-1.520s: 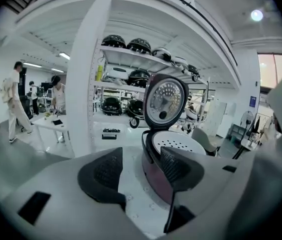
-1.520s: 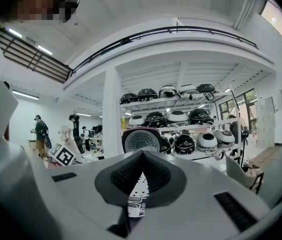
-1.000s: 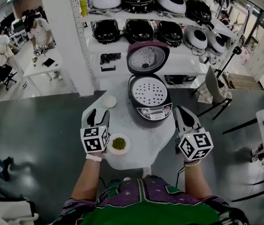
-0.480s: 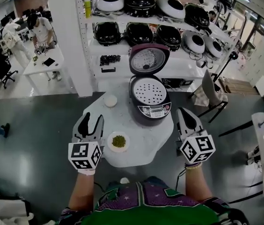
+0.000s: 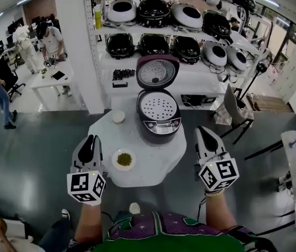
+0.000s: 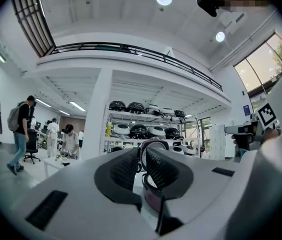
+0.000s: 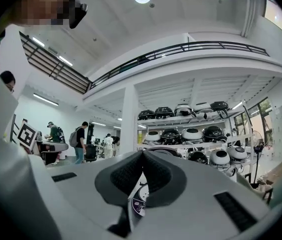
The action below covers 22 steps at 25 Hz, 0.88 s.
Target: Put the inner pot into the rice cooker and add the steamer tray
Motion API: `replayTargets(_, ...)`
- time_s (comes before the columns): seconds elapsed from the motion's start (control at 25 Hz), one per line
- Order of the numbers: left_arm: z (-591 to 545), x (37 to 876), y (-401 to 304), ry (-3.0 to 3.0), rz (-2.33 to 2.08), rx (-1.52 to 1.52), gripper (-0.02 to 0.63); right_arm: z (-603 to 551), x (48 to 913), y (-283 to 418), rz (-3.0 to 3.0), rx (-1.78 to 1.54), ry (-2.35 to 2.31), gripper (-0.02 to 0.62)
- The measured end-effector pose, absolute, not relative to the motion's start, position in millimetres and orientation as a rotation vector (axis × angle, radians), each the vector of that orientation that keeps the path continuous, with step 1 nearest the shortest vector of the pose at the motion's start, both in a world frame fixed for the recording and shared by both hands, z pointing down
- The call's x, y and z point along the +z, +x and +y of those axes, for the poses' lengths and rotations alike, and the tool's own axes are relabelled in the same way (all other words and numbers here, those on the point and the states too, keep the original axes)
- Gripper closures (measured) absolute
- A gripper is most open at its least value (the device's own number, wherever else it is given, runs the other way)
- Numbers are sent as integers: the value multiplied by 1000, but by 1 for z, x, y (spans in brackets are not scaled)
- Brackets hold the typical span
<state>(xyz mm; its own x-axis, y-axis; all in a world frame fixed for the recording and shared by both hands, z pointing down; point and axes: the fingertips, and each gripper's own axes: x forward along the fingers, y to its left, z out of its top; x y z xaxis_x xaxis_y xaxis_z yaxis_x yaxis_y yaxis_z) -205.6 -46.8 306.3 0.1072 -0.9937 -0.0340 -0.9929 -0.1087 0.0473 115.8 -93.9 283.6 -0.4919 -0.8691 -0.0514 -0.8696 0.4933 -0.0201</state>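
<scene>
Steamer tray (image 5: 158, 106) sits, perforated face up, in the mouth of the rice cooker (image 5: 161, 127) on the white table (image 5: 156, 167), so both steps look done. Nearest the person, both tools hang short of the table and well apart from the cooker. The left gripper (image 5: 87, 142) has just been closing its jaws to a narrow slit with nothing in it, and the right gripper (image 5: 205, 135) is pressed fully together, empty. Beyond them lie a dish of green bits (image 5: 124, 159) and a small white bowl (image 5: 118, 116). The lid (image 5: 157, 72) stands up open – closing it may remain. The inner pot is hidden under the tray – presumably seated, but unconfirmed. Both gripper views block most of the cooker behind their own jaws.
</scene>
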Motion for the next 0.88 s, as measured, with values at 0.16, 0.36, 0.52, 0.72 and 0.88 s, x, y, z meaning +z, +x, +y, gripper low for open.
replayTargets(0.16, -23, 305, -179, 2295, -2087, -122, 579, -71, 284, 145, 2673, 16, -1542, 589)
replayTargets(0.36, -3, 301, -143, 2320, -2066, -118, 584, -51, 284, 172, 2684, 29, -1528, 591)
replayTargets(0.52, 12, 298, -126, 2345, -2078, -111, 584, -41, 288, 183, 2687, 15, -1526, 591)
replayTargets(0.72, 25, 296, -123, 2332, -2106, -100, 584, -31, 288, 187, 2684, -3, -1496, 591)
replayTargets(0.88, 29, 292, -124, 2326, -2119, -98, 584, -30, 285, 185, 2687, -2, -1489, 591)
